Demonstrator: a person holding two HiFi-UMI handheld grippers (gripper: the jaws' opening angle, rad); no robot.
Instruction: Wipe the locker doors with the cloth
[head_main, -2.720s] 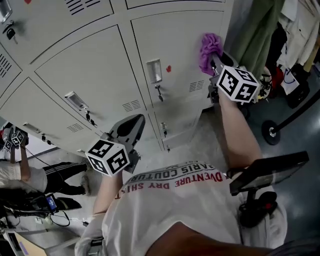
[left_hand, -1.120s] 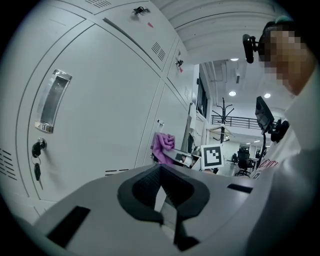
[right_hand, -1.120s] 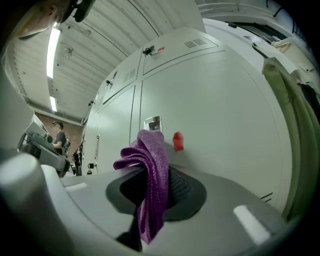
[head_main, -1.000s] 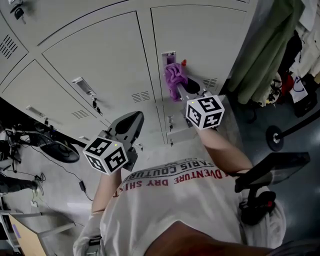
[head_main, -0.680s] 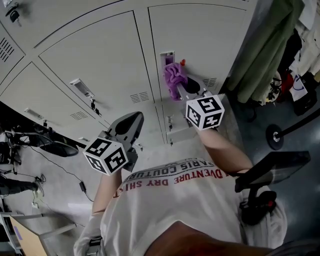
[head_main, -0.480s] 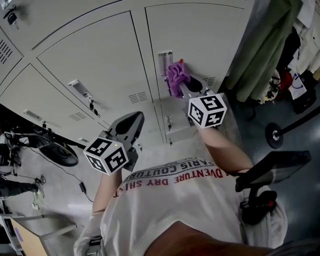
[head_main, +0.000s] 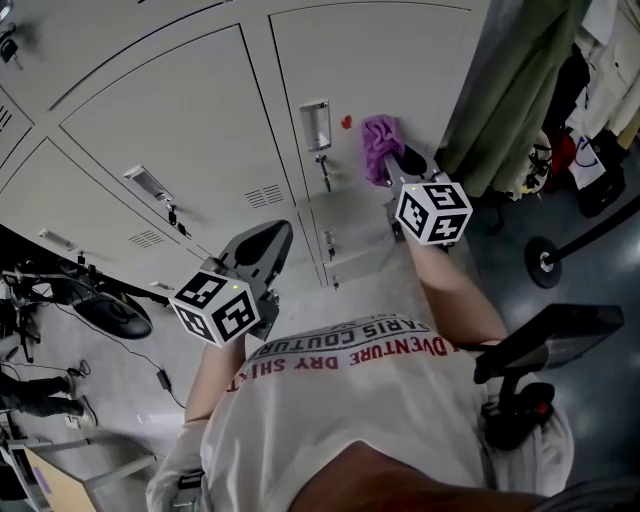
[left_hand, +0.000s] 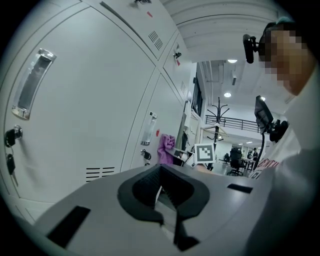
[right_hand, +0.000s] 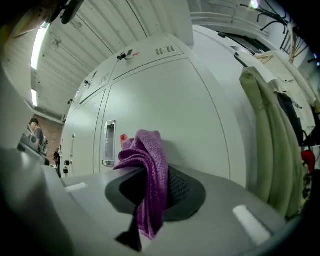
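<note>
A purple cloth (head_main: 380, 140) is pressed against the pale grey locker door (head_main: 400, 70) just right of its recessed handle (head_main: 315, 125) and a small red sticker (head_main: 346, 122). My right gripper (head_main: 398, 163) is shut on the cloth (right_hand: 147, 170), which bunches up between the jaws and hangs down in the right gripper view. My left gripper (head_main: 258, 252) hangs lower, away from the doors, shut with nothing in it (left_hand: 159, 194). The left gripper view shows the cloth (left_hand: 165, 148) far off on the door.
Rows of grey locker doors (head_main: 170, 120) with handles, vents and keys (head_main: 172, 215) fill the wall. An olive coat (head_main: 510, 90) hangs right of the lockers. A wheeled stand (head_main: 545, 262) and a black monitor arm (head_main: 545, 340) sit at right; cables and a chair base (head_main: 110, 310) at left.
My right gripper has carried the cloth across the door, from the far right edge to the handle, then back right past the red sticker. The left gripper has stayed put.
</note>
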